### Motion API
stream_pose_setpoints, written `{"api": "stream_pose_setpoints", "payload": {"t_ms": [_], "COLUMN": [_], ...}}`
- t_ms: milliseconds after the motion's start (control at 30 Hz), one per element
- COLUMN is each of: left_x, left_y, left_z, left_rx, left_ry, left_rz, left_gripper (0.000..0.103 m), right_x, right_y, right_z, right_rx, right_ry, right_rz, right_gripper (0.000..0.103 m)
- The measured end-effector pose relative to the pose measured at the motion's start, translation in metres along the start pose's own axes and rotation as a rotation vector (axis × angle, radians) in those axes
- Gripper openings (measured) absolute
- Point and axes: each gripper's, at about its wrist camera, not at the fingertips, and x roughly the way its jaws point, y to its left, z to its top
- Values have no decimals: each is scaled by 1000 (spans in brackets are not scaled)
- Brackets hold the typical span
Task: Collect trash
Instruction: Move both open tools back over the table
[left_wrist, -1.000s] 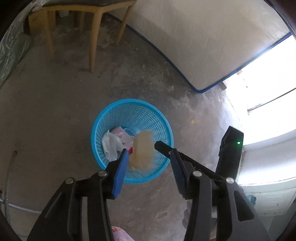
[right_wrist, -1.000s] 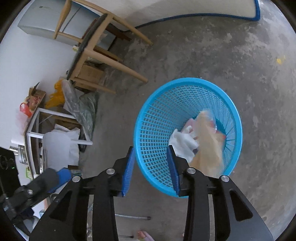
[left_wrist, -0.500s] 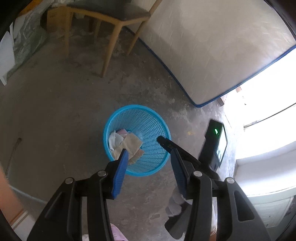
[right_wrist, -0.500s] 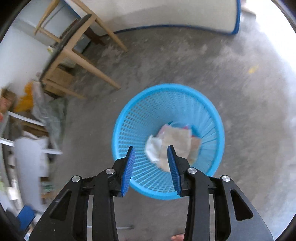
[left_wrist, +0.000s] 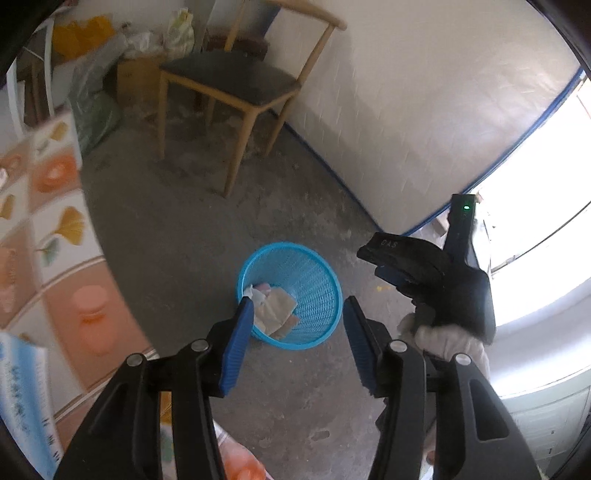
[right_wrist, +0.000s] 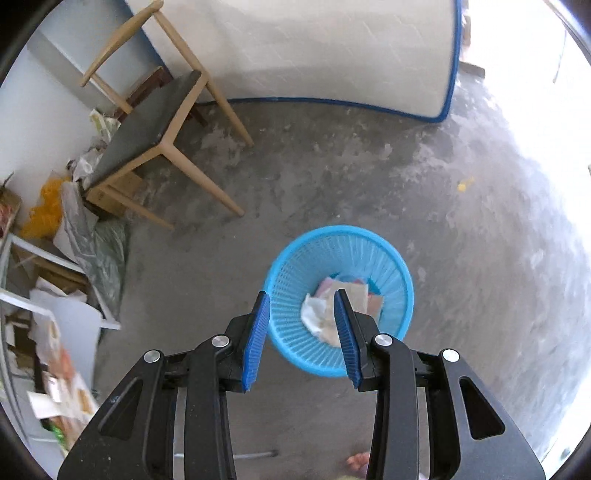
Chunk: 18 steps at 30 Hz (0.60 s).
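Note:
A blue mesh basket (left_wrist: 318, 280) (right_wrist: 295, 275) stands on the concrete floor. Crumpled white, tan and pink trash (left_wrist: 275, 309) (right_wrist: 320, 314) lies inside it. My left gripper (left_wrist: 297, 301) hangs high above the basket's near rim, its jaws opening with nothing between them. My right gripper (right_wrist: 301, 294) is also well above the basket, open and empty. In the left wrist view the right gripper (left_wrist: 371, 264) shows at the right, held by a gloved hand (left_wrist: 443, 341).
A wooden chair (left_wrist: 229, 77) (right_wrist: 147, 125) stands beyond the basket. A white mattress with blue edging (left_wrist: 406, 110) (right_wrist: 314, 48) leans at the back. A patterned tablecloth (left_wrist: 55, 240) fills the left. Bags and boxes (right_wrist: 74, 229) crowd the left wall. A yellow scrap (right_wrist: 461, 184) lies on the floor.
The tan paper dropped into the basket and settled on the other trash. Both grippers rose away from the basket, which now looks smaller; the chair and tablecloth came into view.

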Motion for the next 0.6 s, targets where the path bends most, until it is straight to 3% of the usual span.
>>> {"api": "stream_pose_setpoints", "payload": {"t_ms": [100,167,233,367,433,600], "left_x": [-36,-74,-110,-170,-192,-221], "left_y": [8,19,27,47,61,93], "left_z": [-10,-24,-42,-92,-123,-190], "left_rx": [-24,-39,-22,2,-11,-75], "left_ry": [-58,-125,-192,-294,-321,-352], "left_rz": [-11,-25,12,107,142,249], "left_gripper": [49,49,54,63,65,67], "right_x": [-17,-43,-72,-121,-132,-132], "right_y": [10,18,21,28,35,90], "right_z": [-1,-12,-32,-92,-120,-177], "right_rx": [-12,-113,-206,-393,-446,-548], "right_ry": [-13,-47,-61,6,62,188], "right_rz": [112,243,365,542,603,668], "right_gripper": [36,36,37,57,68,76]}}
